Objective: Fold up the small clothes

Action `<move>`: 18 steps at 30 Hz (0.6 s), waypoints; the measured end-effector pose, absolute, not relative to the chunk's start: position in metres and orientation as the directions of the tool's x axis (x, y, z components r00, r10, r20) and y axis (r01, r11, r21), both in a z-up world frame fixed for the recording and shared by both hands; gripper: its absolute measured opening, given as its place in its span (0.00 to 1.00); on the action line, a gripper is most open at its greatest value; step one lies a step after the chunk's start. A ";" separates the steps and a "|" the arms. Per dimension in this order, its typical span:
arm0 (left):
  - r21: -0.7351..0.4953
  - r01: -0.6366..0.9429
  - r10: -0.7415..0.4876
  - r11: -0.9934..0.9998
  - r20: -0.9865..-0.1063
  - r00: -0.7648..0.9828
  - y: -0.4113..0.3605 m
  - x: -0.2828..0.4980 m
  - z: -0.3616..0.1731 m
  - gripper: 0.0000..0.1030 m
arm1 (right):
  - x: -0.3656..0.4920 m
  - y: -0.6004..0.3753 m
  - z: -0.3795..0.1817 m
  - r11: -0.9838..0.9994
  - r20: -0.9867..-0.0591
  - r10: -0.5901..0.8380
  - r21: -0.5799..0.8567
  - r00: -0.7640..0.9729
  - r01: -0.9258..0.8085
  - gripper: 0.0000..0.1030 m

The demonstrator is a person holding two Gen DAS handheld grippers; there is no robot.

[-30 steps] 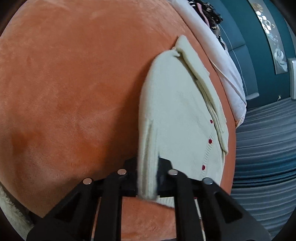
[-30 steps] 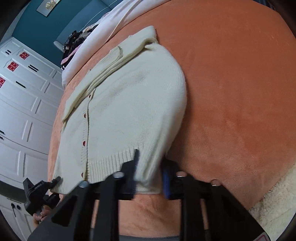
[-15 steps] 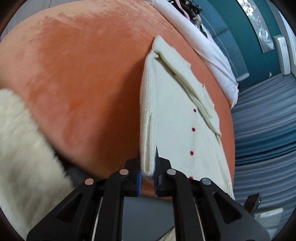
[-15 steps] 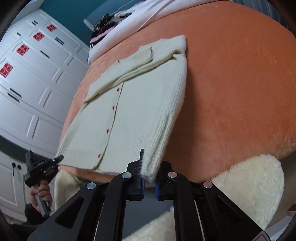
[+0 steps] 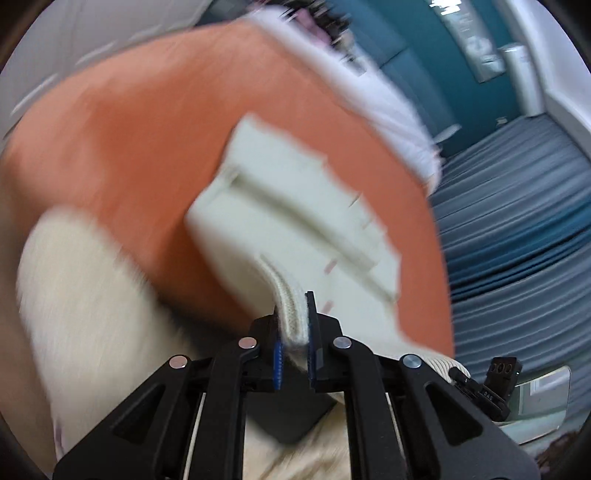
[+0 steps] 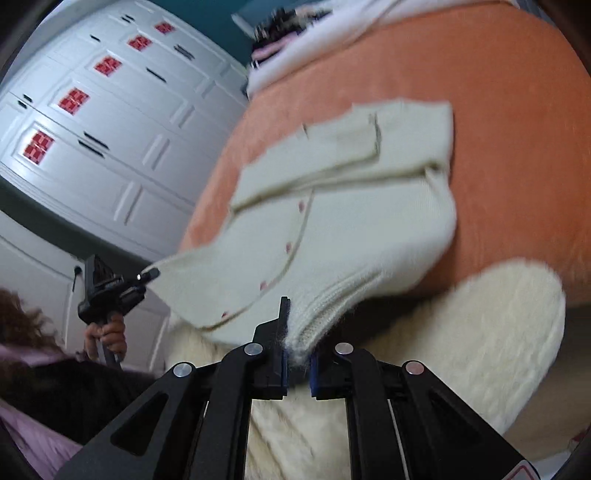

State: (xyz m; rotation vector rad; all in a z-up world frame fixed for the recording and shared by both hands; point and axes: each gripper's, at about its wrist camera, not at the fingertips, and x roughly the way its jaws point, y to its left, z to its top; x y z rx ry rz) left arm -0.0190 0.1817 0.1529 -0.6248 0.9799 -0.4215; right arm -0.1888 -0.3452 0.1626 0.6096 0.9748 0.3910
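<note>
A cream knit cardigan (image 5: 288,206) with red buttons has its collar end on the orange blanket (image 5: 129,147) and its ribbed hem lifted off it. My left gripper (image 5: 293,317) is shut on one hem corner, several layers thick. My right gripper (image 6: 297,332) is shut on the other hem corner of the cardigan (image 6: 351,229). In the right wrist view the left gripper (image 6: 147,275) shows at the left, pinching its corner, with a hand (image 6: 107,332) on its grip. The hem hangs stretched between both grippers. Both views are motion-blurred.
A fluffy cream throw (image 6: 480,332) lies at the near edge of the orange blanket (image 6: 480,92). White bedding (image 5: 369,92) and a dark clothes pile (image 6: 280,22) lie at the far end. White wardrobe doors (image 6: 92,129) stand to one side, and grey striped flooring (image 5: 517,221) lies beside the bed.
Both grippers have risen and drawn back with the hem corners in them. The cardigan's lower half has come up off the orange blanket, and the fluffy throw has come into view.
</note>
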 end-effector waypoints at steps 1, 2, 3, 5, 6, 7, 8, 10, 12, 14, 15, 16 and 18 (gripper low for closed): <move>-0.654 0.080 -0.584 0.752 -0.605 0.541 0.178 -0.004 0.159 0.08 | -0.171 -0.355 0.171 0.764 -0.605 0.549 0.643 0.577 -0.052 0.08; -0.651 0.095 -0.575 0.753 -0.582 0.575 0.172 0.019 0.162 0.09 | -0.150 -0.364 0.175 0.767 -0.566 0.514 0.640 0.645 -0.050 0.08; -0.651 0.086 -0.559 0.754 -0.566 0.606 0.166 0.046 0.159 0.10 | -0.129 -0.374 0.172 0.763 -0.535 0.481 0.646 0.695 -0.032 0.08; -0.652 0.048 -0.522 0.757 -0.559 0.644 0.153 0.088 0.143 0.18 | -0.086 -0.389 0.149 0.739 -0.514 0.399 0.671 0.760 0.066 0.09; -0.624 -0.010 -0.463 0.781 -0.590 0.662 0.146 0.109 0.129 0.46 | -0.068 -0.392 0.135 0.743 -0.551 0.330 0.653 0.767 0.150 0.17; -0.569 -0.086 -0.377 0.818 -0.642 0.668 0.139 0.124 0.116 0.73 | -0.053 -0.393 0.123 0.757 -0.600 0.253 0.611 0.759 0.230 0.25; -0.521 -0.149 -0.301 0.840 -0.677 0.672 0.134 0.134 0.103 0.71 | -0.042 -0.390 0.111 0.768 -0.643 0.159 0.557 0.749 0.316 0.25; -0.469 -0.176 -0.256 0.865 -0.716 0.650 0.127 0.141 0.088 0.70 | -0.037 -0.383 0.095 0.737 -0.667 0.090 0.544 0.740 0.401 0.29; -0.454 -0.141 -0.264 0.880 -0.713 0.650 0.126 0.129 0.082 0.73 | -0.044 -0.380 0.087 0.689 -0.633 0.135 0.613 0.762 0.387 0.53; -0.429 -0.109 -0.262 0.897 -0.713 0.651 0.131 0.119 0.078 0.81 | -0.050 -0.377 0.084 0.709 -0.634 0.126 0.595 0.763 0.378 0.62; -0.410 -0.095 -0.256 0.907 -0.716 0.650 0.132 0.119 0.075 0.83 | -0.050 -0.375 0.083 0.746 -0.653 0.105 0.551 0.750 0.375 0.62; -0.388 -0.087 -0.244 0.917 -0.721 0.648 0.134 0.120 0.071 0.84 | -0.048 -0.375 0.081 0.779 -0.677 0.079 0.500 0.731 0.379 0.62; -0.368 -0.089 -0.231 0.926 -0.737 0.635 0.135 0.127 0.065 0.84 | -0.045 -0.380 0.077 0.797 -0.702 0.053 0.459 0.710 0.394 0.62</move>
